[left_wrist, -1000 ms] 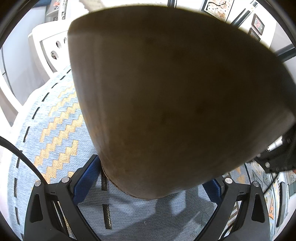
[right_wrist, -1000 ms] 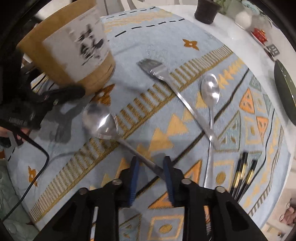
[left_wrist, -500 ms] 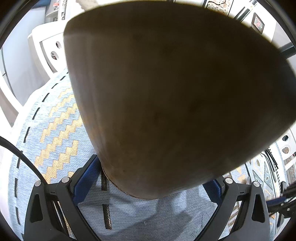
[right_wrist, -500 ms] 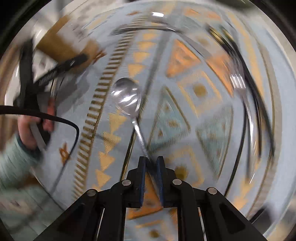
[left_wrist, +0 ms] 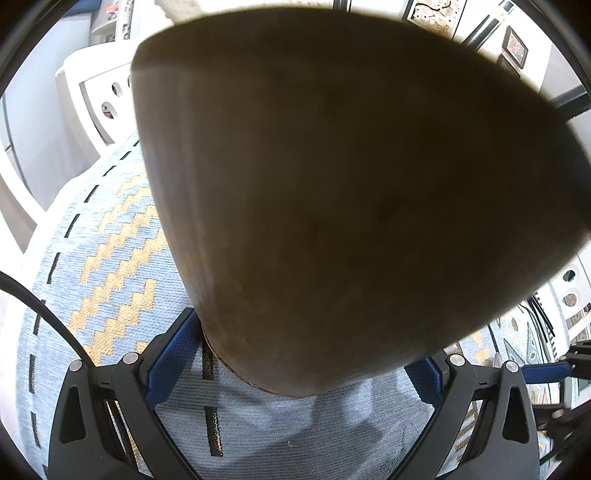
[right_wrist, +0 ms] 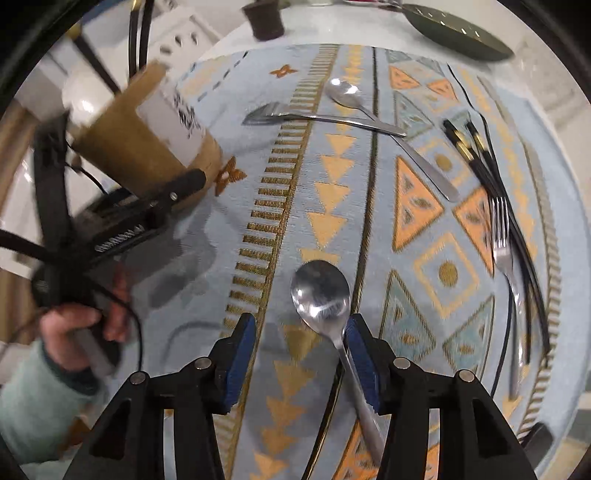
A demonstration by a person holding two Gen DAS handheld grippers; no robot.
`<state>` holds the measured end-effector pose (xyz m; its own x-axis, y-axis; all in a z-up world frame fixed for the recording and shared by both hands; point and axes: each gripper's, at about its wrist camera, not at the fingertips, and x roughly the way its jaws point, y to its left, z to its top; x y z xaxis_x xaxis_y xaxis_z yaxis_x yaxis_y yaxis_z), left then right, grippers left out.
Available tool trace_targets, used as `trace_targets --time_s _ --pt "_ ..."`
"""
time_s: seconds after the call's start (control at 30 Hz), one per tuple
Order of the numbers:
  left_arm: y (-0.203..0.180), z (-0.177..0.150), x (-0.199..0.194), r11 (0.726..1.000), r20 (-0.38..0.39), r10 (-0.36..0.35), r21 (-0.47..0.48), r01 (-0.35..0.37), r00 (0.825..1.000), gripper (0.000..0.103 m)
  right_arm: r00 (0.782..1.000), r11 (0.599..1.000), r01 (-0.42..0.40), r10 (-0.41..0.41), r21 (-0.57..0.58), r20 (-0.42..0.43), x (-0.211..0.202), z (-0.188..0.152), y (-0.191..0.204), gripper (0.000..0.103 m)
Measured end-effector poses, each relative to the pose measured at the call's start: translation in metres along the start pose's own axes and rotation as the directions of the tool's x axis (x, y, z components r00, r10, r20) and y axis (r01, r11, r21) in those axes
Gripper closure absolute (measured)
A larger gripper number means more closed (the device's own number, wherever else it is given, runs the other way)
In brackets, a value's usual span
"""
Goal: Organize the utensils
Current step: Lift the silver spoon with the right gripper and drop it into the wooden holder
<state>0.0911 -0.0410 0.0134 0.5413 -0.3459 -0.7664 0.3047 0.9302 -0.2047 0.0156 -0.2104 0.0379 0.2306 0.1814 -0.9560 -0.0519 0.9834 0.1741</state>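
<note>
A brown paper cup [left_wrist: 332,192] with a white label [right_wrist: 173,122] fills the left wrist view, tilted, its base between the blue pads of my left gripper [left_wrist: 303,350], which is shut on it. In the right wrist view a steel spoon [right_wrist: 320,291] lies on the patterned placemat [right_wrist: 280,206] between the fingers of my right gripper [right_wrist: 300,325]. Its jaws are opening. The spoon's handle runs beside the right pad [right_wrist: 360,354], and the left pad stands well clear of it. A person's hand [right_wrist: 77,325] holds the left gripper's handle.
Further back on the mat lie a fork [right_wrist: 280,114] crossing a second spoon [right_wrist: 343,92], black chopsticks [right_wrist: 480,155] and another fork [right_wrist: 504,254] at the right. A dark green plate [right_wrist: 458,33] and a small dark pot [right_wrist: 264,22] stand beyond the mat.
My right gripper, shut on the spoon's handle before, has swung round with it and its jaws have spread apart; the spoon now rests loose between them. The left gripper and cup stayed put.
</note>
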Motion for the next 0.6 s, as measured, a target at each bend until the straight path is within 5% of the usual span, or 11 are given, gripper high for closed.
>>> trace_targets --time_s 0.13,0.27,0.37,0.6 --pt "0.002 0.000 -0.001 1.000 0.000 -0.001 -0.001 0.001 1.000 0.003 0.989 0.991 0.136 -0.135 0.006 -0.062 0.025 0.001 0.003 0.055" --pt "0.001 0.000 -0.001 1.000 0.000 0.000 0.000 0.000 1.000 0.003 0.983 0.983 0.182 -0.182 0.012 0.016 0.025 -0.001 0.013 0.055" --pt "0.001 -0.001 -0.001 1.000 0.001 -0.001 -0.001 0.001 1.000 0.003 0.988 0.988 0.148 -0.150 0.046 0.046 0.022 -0.003 0.006 0.066" --pt "0.000 -0.001 -0.001 1.000 0.001 0.000 0.000 0.000 1.000 0.003 0.999 0.971 -0.037 0.037 0.238 0.007 0.000 0.003 -0.056 0.067"
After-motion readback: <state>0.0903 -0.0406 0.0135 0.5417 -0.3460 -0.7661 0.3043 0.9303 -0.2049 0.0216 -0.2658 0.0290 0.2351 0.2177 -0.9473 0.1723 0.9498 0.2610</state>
